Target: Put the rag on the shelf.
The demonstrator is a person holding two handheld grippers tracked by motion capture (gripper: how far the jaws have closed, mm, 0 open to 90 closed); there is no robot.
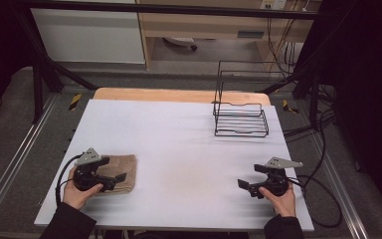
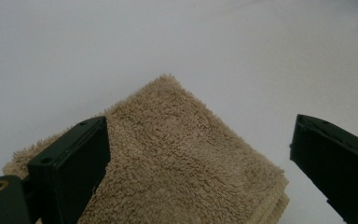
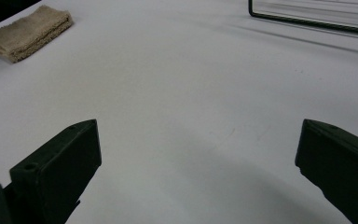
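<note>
A person seated at a white desk [image 1: 179, 149] holds a pair of black tongs in each hand, forearms entering from the near edge. The left tongs [image 1: 115, 169] hang over a folded tan towel [image 1: 124, 172] that lies flat near the desk's front left corner; in the left gripper view the jaws stand wide apart, one jaw above the towel's [image 2: 177, 158] left part and the other out past its right edge over bare desk, with a corner of the cloth pointing away between them. Whether that nearer jaw actually touches the pile is hard to say from these angles; it appears to sit just above it. The towel's stacked edges show at its lower right side, suggesting several layers.

The right tongs [image 1: 248, 179] are held low over the front right part of the desk, well apart from the towel, jaws likewise spread wide and gripping nothing. In the right gripper view they frame bare white surface, with the towel [image 3: 28, 32] seen far off at upper left and the base bar of a black wire rack [image 3: 312, 21] at upper right.

That wire rack [image 1: 241, 117] stands toward the desk's far right corner, its tall open frame rising behind a low shelf of horizontal rods. A grey three-cornered plate tops each tool, and black cables trail from both toward the person's side of the desk.
</note>
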